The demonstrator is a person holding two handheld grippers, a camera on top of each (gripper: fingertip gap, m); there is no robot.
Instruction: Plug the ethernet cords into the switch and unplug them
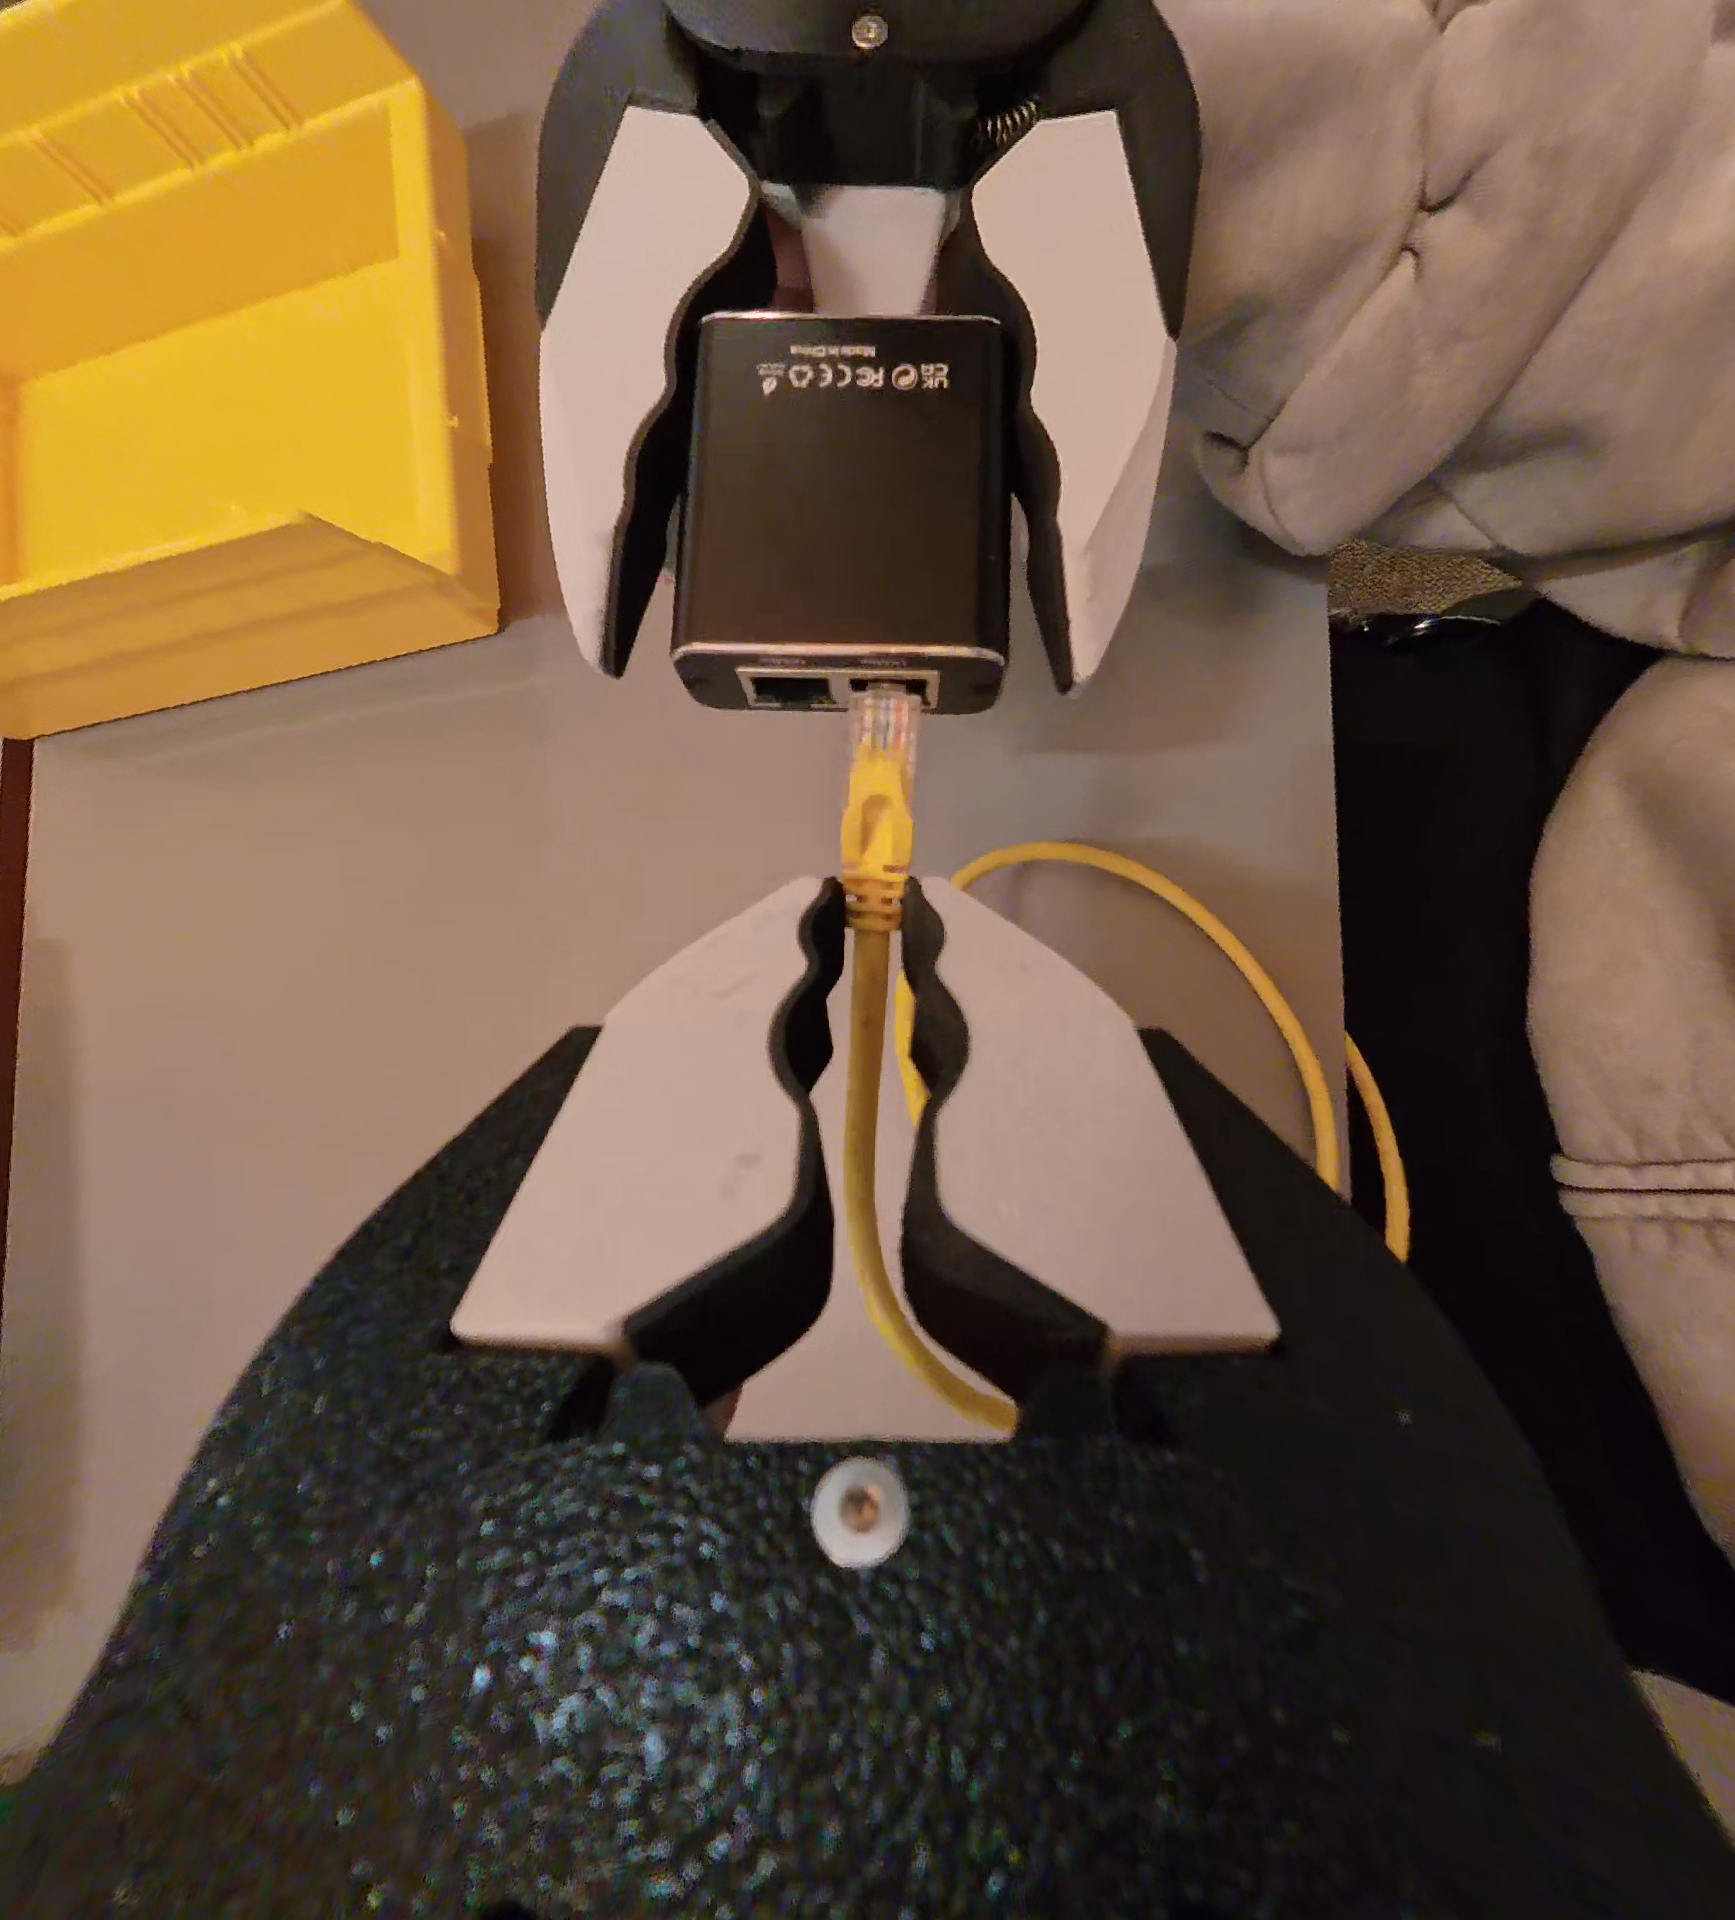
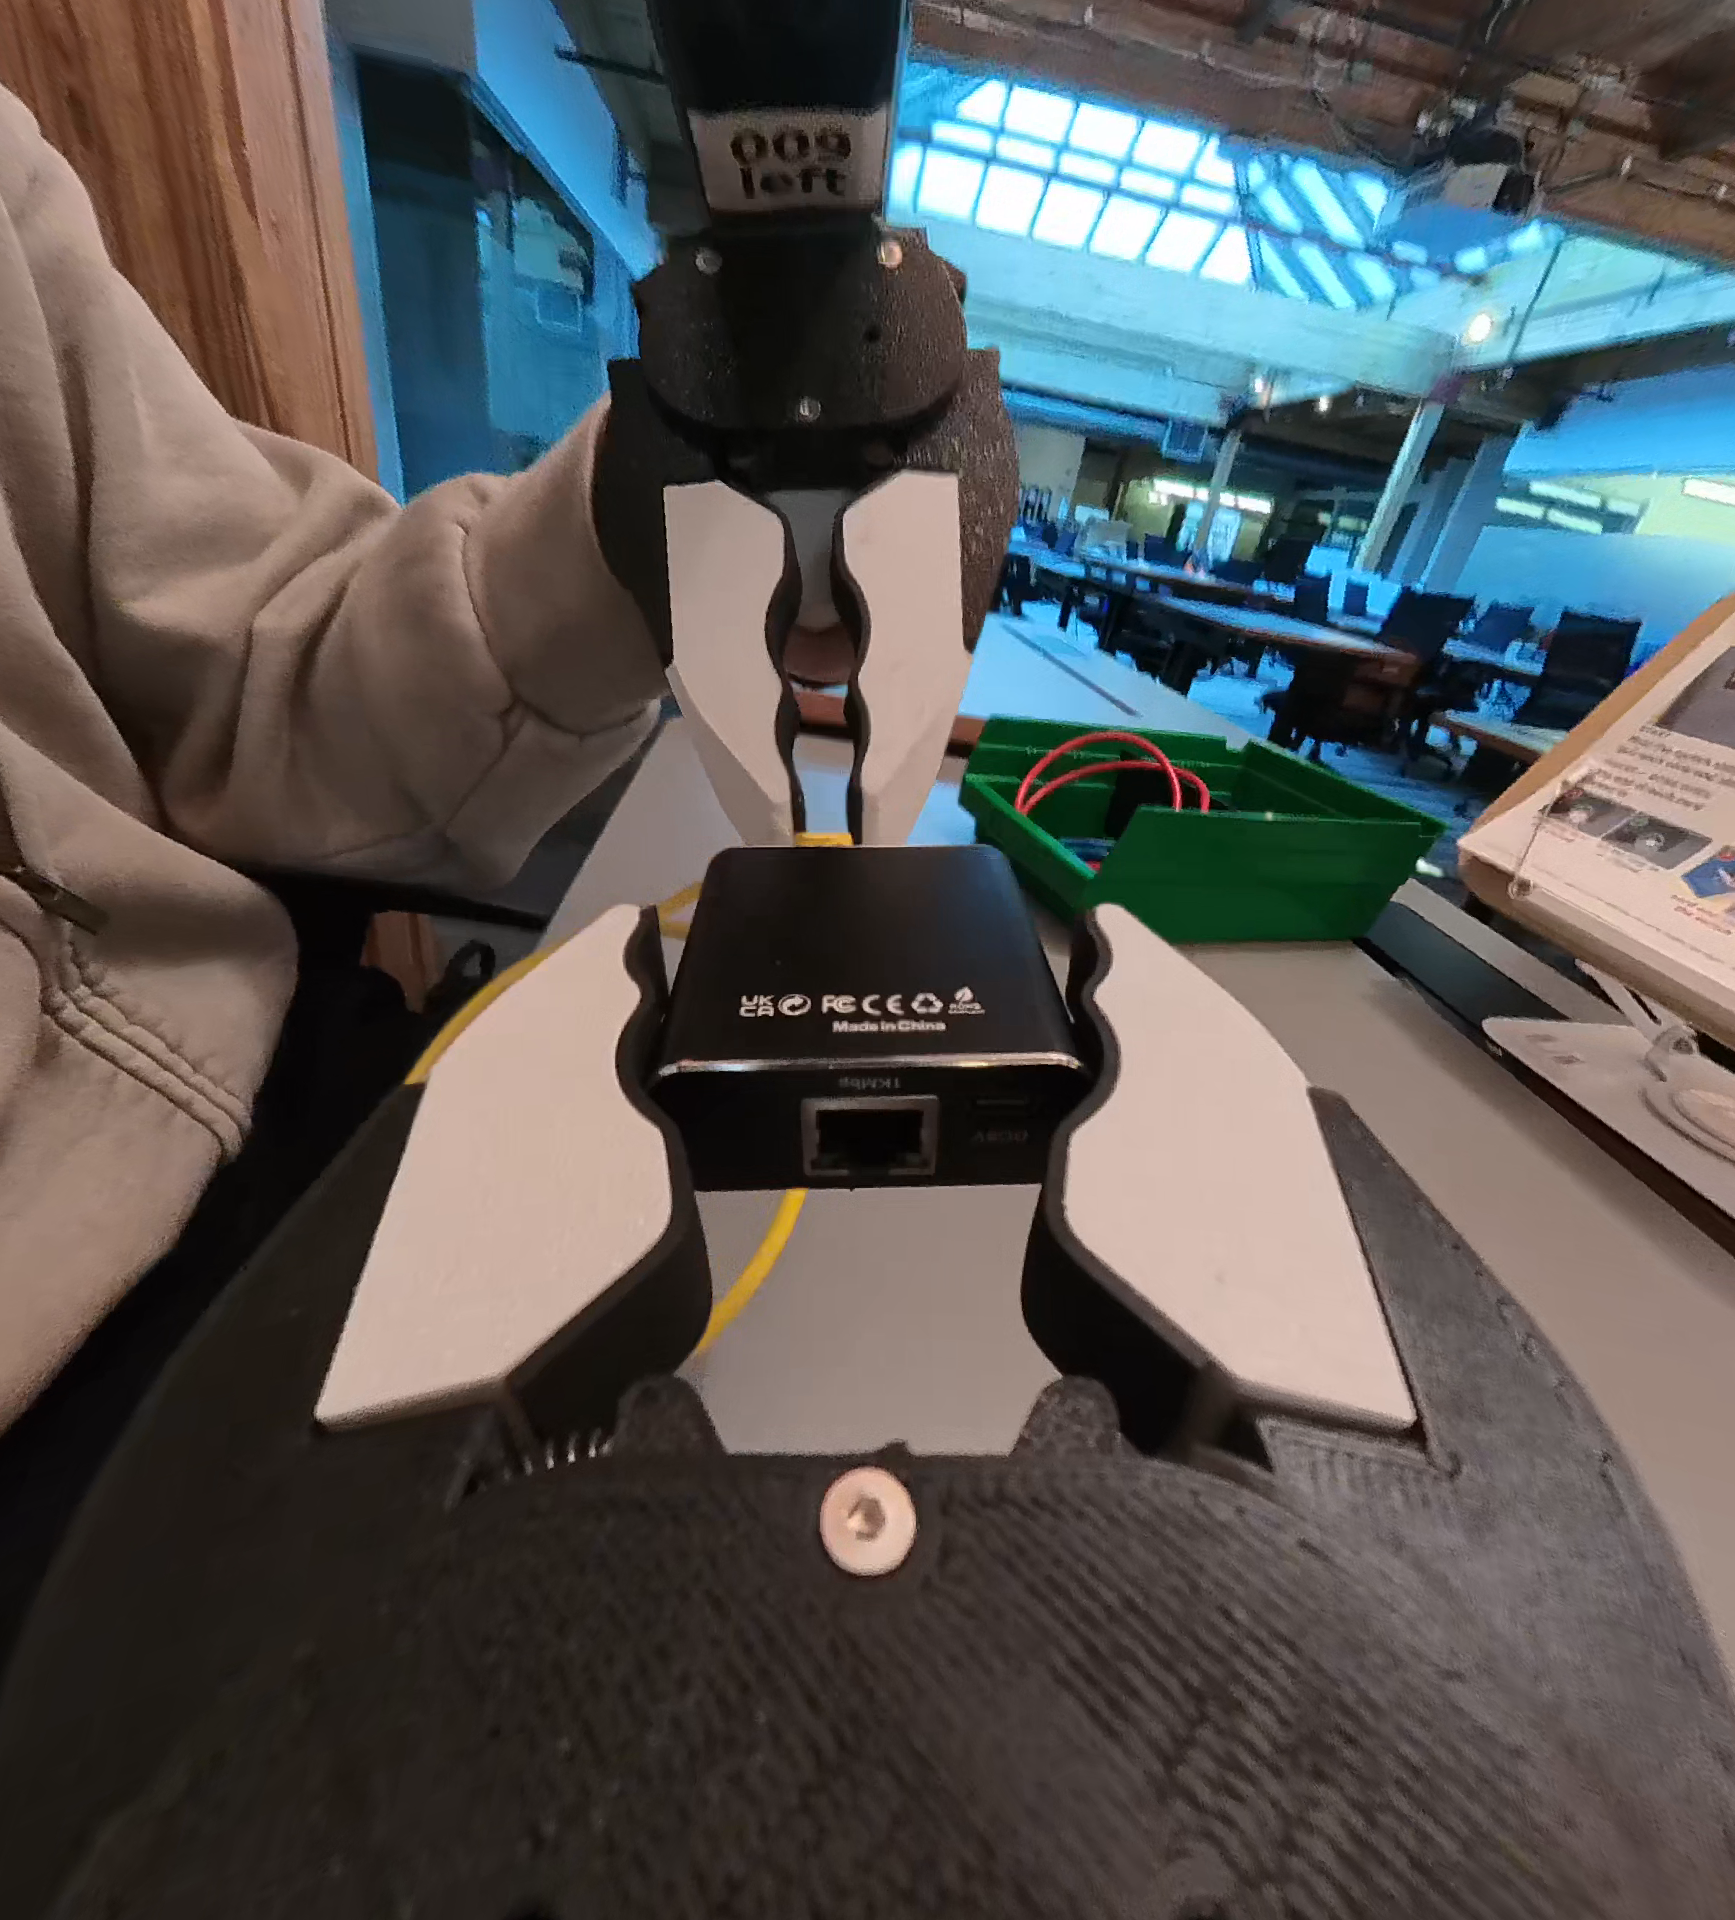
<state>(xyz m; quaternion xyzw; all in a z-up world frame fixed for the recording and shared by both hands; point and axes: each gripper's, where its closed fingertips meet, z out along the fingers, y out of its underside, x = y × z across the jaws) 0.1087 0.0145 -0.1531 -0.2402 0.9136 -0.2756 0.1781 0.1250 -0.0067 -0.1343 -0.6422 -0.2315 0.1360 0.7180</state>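
The switch [image 1: 837, 509], a small black box with a smooth, glossy shell and rounded edges, hangs above the grey desk [image 1: 323, 935], pinched across its two sides by the right claw [image 2: 868, 1039]. It looks light and rigid, but the slick casing could slip, so a squeeze across the flat flanks suits it best. On the switch's near face in the left wrist view sit two ports; the yellow ethernet cord [image 1: 868, 1039] has its clear plastic plug [image 1: 882, 727] at the mouth of the right-hand one, whether fully seated I cannot tell. The left claw [image 1: 873, 899] is pressed together on the ribbed boot just behind the plug, the stiffest place to take hold; beyond that the cord is limp and loops away below the switch.
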